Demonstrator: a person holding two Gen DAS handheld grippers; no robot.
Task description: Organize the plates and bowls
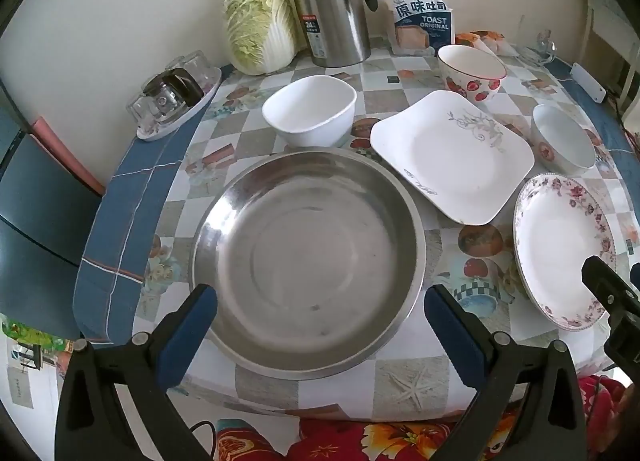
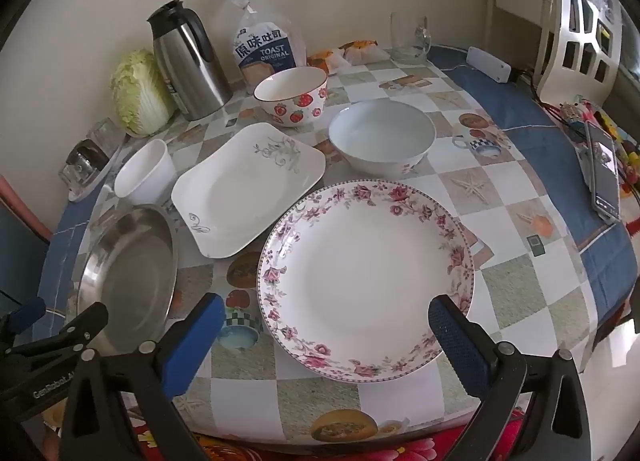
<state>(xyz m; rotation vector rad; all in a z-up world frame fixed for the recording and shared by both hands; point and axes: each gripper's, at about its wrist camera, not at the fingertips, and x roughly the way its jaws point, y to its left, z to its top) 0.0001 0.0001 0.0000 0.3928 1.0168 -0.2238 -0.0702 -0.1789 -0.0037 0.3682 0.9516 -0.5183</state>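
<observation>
Left wrist view: the left gripper point(image 1: 320, 321) is held spread above the steel basin point(image 1: 308, 261); the right gripper point(image 2: 326, 327) is likewise spread over the floral plate point(image 2: 366, 277), nothing gripped.

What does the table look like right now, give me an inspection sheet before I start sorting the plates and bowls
Surface: round table, checkered cloth with blue border.
Job's things: steel basin; square plate; floral plate; white bowl; strawberry bowl; wide bowl. All apart, none stacked.
Clutter: cabbage, thermos, toast bag, glass mug, phone.
Grippers: left claw open over basin; right claw open over floral plate; neither holds anything.
Cables: cable behind a white box.
Surroundings: wall, white chair.
</observation>
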